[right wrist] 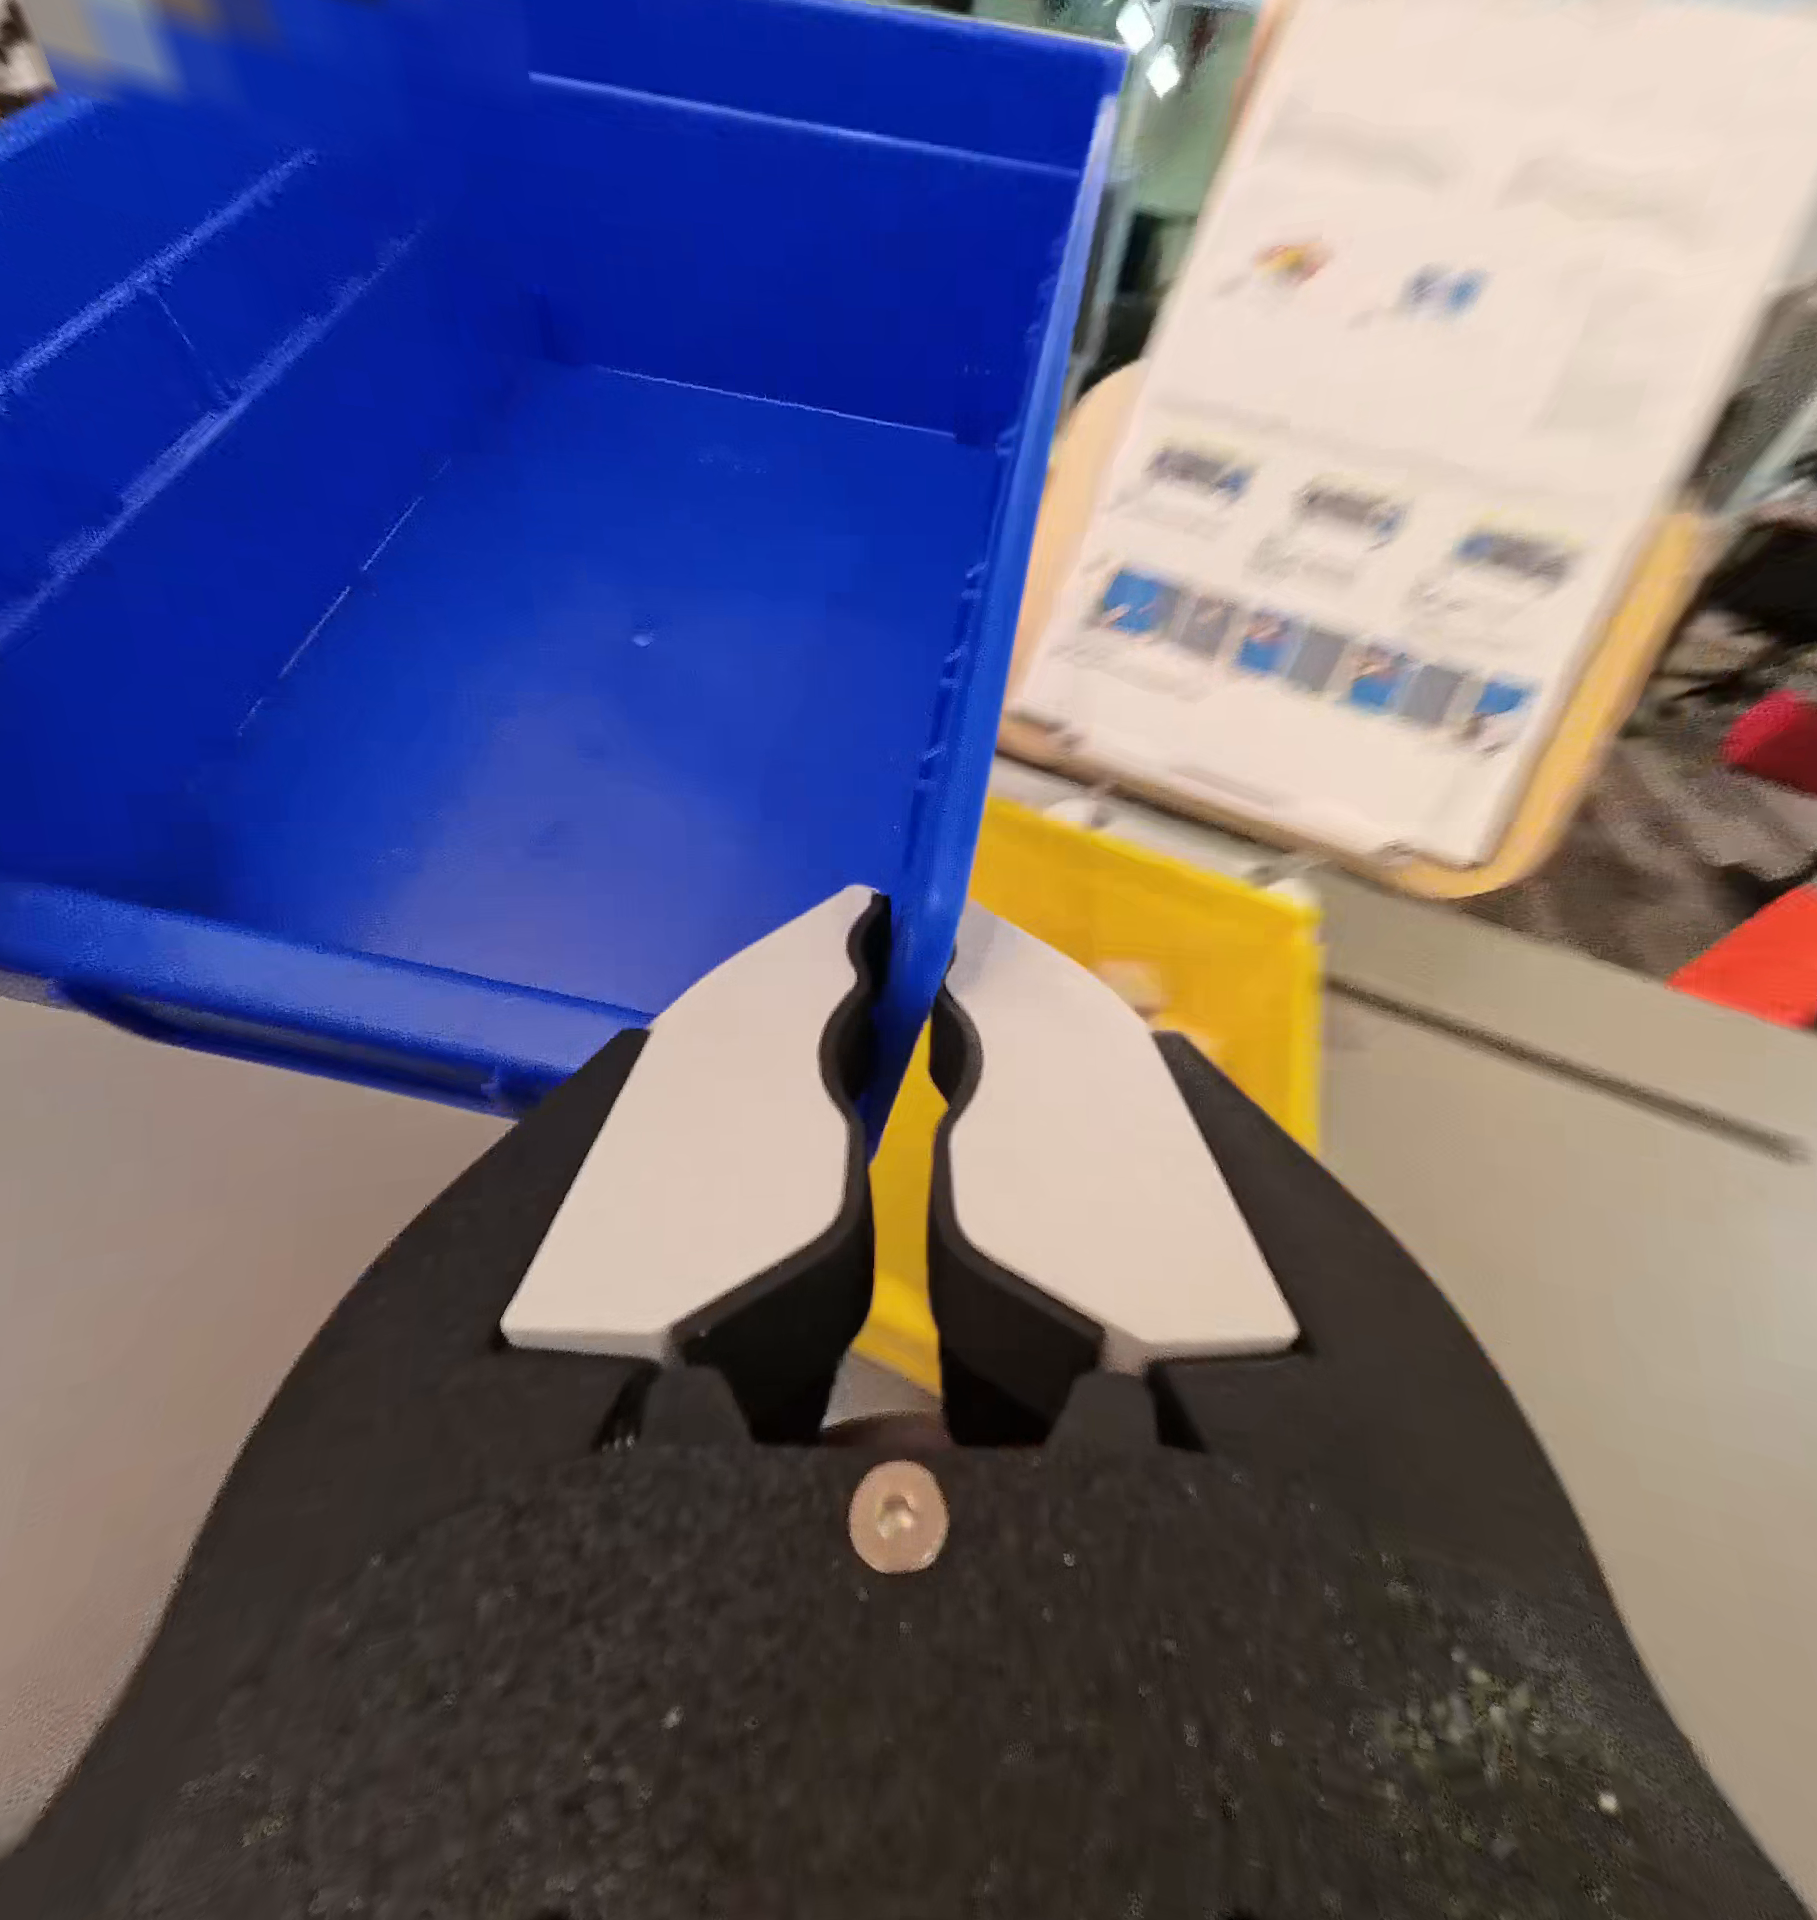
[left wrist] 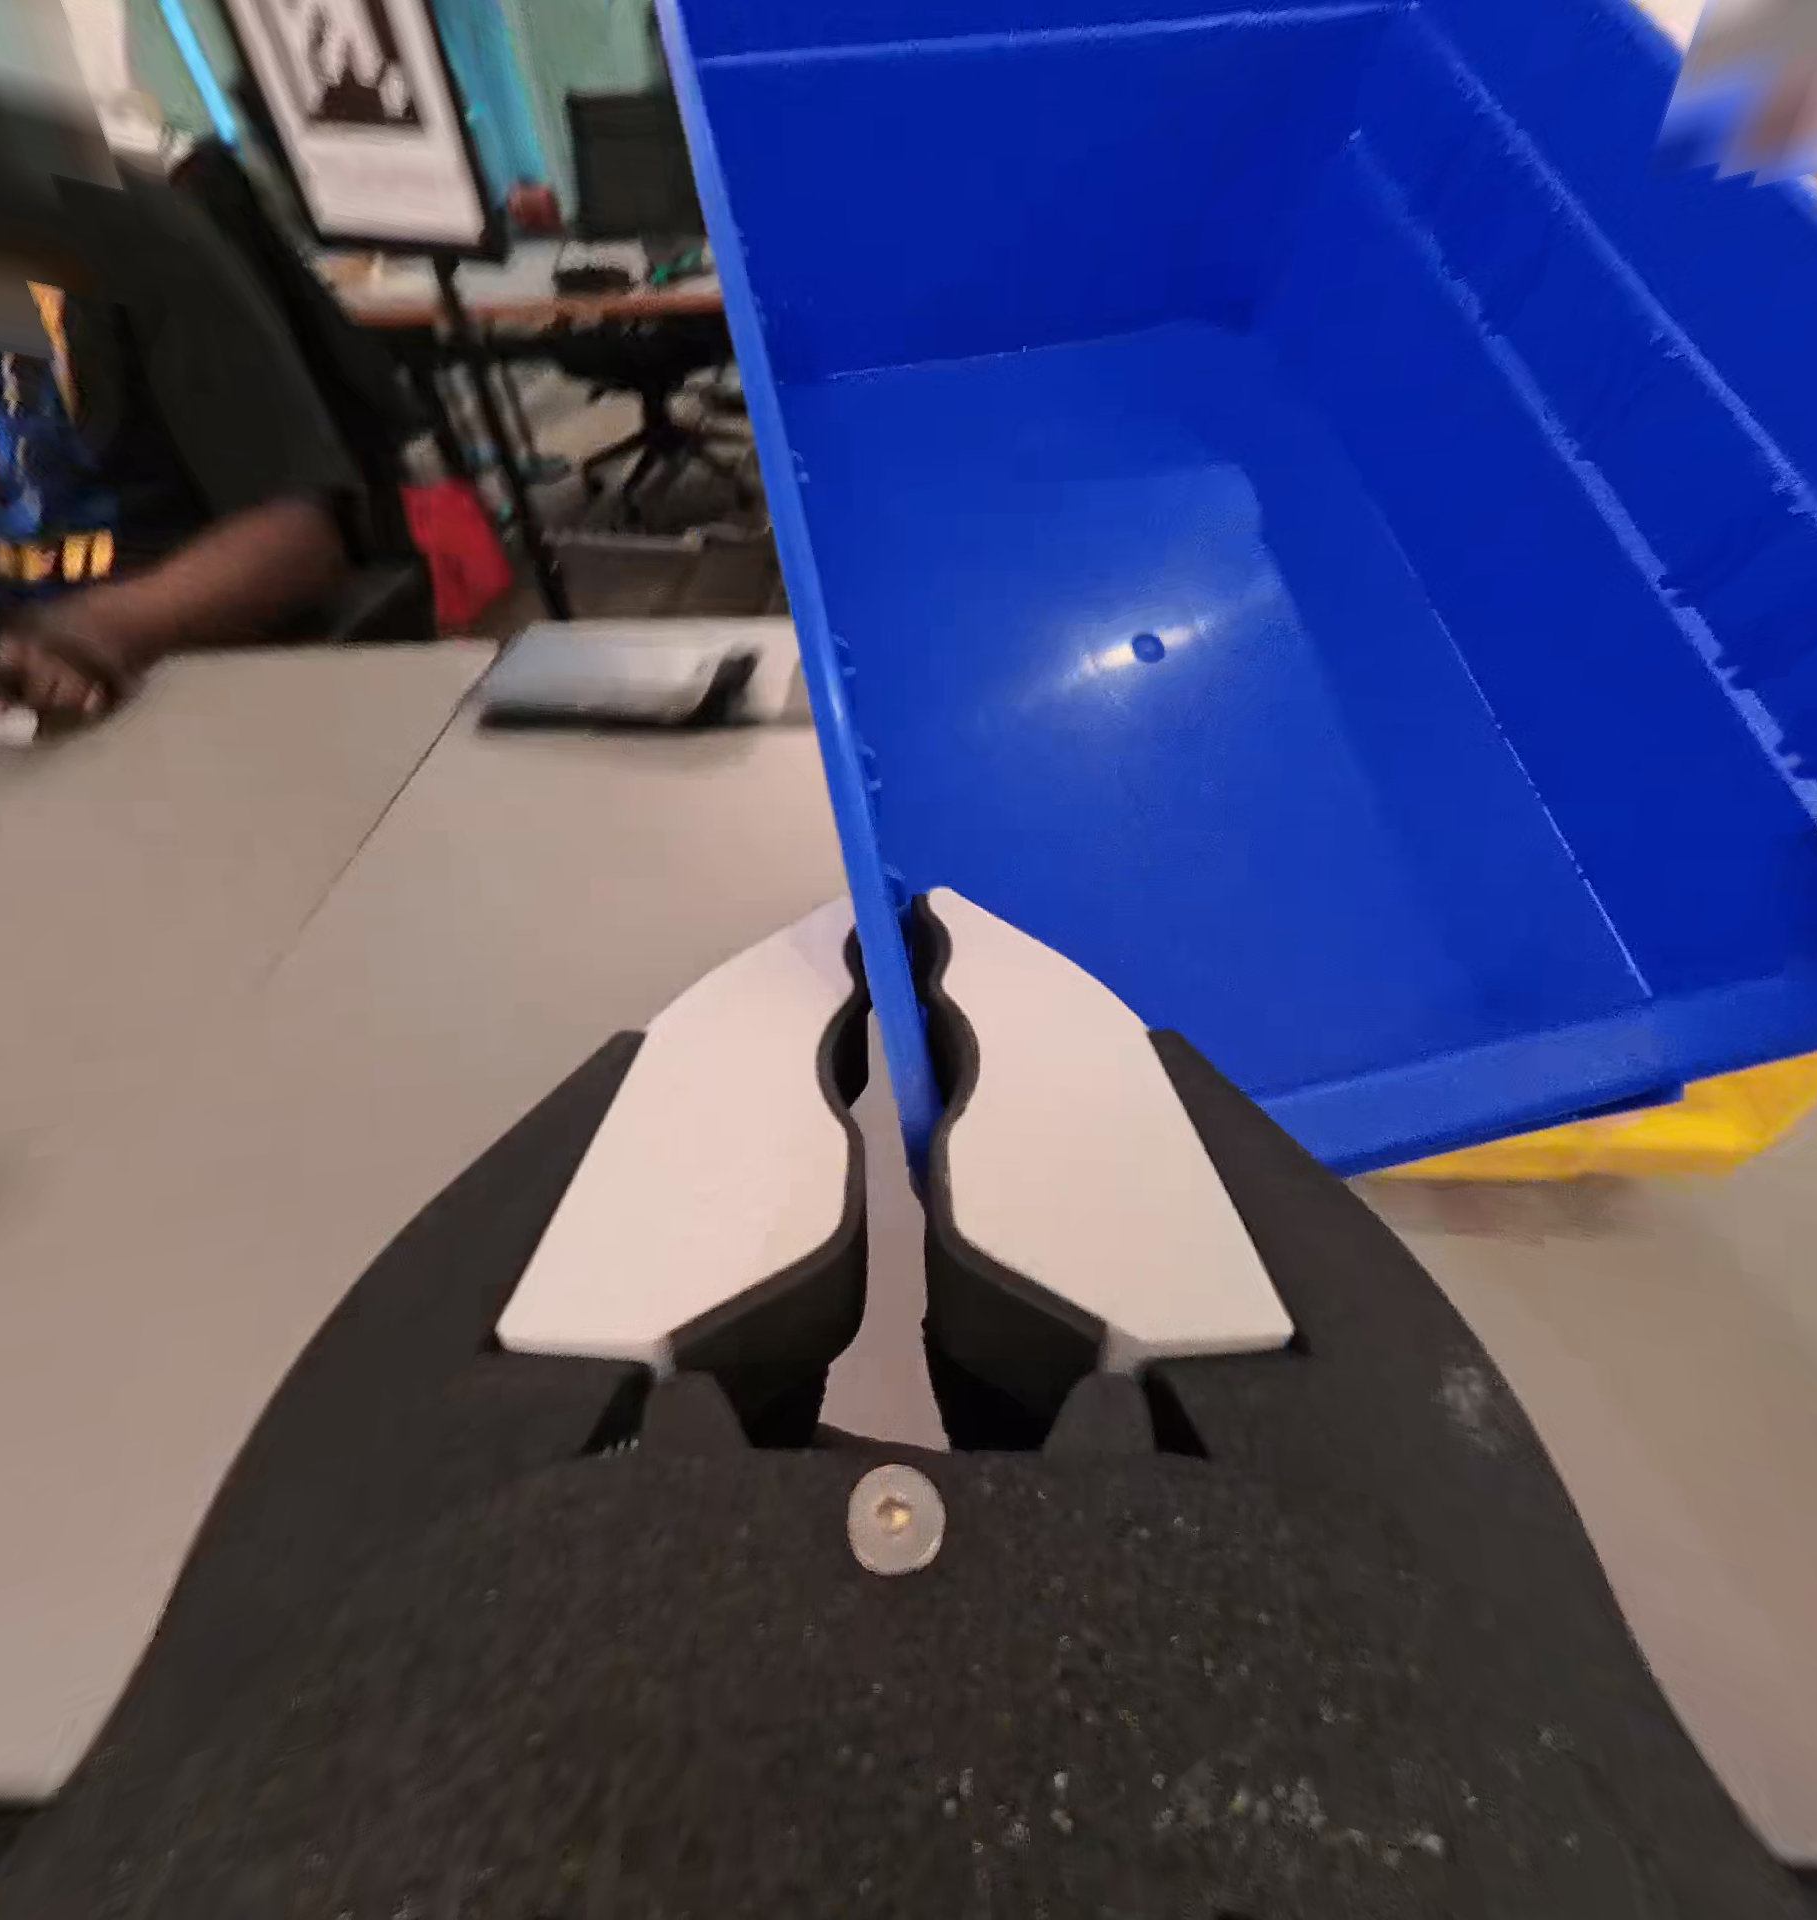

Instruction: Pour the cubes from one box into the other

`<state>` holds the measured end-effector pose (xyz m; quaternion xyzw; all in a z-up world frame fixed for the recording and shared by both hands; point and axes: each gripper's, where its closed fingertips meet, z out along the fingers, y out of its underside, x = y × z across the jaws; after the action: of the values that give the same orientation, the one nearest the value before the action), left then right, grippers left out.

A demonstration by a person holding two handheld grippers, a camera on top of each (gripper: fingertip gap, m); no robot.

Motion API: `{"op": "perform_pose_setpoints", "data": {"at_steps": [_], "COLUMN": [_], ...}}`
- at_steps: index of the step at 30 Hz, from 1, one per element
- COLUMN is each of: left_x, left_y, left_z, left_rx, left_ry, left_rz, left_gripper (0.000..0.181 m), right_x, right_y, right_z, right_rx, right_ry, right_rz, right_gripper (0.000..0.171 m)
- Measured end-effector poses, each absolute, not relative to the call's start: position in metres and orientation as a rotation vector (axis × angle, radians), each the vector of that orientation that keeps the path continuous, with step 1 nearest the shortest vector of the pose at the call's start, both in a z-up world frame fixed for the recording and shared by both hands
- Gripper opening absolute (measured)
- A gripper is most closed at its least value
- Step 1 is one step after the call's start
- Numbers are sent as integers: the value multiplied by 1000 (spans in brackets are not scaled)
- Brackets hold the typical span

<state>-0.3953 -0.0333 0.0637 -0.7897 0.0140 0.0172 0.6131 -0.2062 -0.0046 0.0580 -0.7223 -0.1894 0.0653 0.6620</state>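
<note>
Left wrist view: left tongs point(left wrist: 888, 1023) pinch the left side wall of the blue box point(left wrist: 1247, 644), right tongs point(right wrist: 909, 1023) pinch its right wall – box lifted, tipped over the yellow box point(right wrist: 1143, 966), interior shows no cubes. Stiff, light, smooth plastic; thin rims are the sensible hold, could slip. Around: grey worktop point(left wrist: 260, 935), a seated person point(left wrist: 156, 468), an instruction board point(right wrist: 1403, 468) – nothing blocks.

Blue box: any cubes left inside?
Empty. The blue box shows only bare floor in both wrist views, tipped over the yellow box.
</note>
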Motion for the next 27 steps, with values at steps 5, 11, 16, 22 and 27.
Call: {"op": "perform_pose_setpoints", "data": {"at_steps": [5,11,16,22,27], "left_x": [-251,-55,66,108,107], "left_y": [26,73,78,68,68], "left_z": [110,36,-59,-112,-128], "left_rx": [-1756,-1877,-2021,-2116,-2146], "left_ry": [210,347,355,397,396], "left_rz": [-71,-180,-262,-272,-337], "left_gripper": [5,5,6,9,16], "right_x": [-59,136,255,293,291], "right_y": [22,43,44,39,51], "right_z": [100,28,-59,-128,-136], "right_rx": [-1637,-1816,-1984,-2084,-2076], "right_ry": [-239,-111,-127,-76,-41], "right_rz": [28,-100,-122,37,98], "right_gripper": [4,3,3,3,3]}}
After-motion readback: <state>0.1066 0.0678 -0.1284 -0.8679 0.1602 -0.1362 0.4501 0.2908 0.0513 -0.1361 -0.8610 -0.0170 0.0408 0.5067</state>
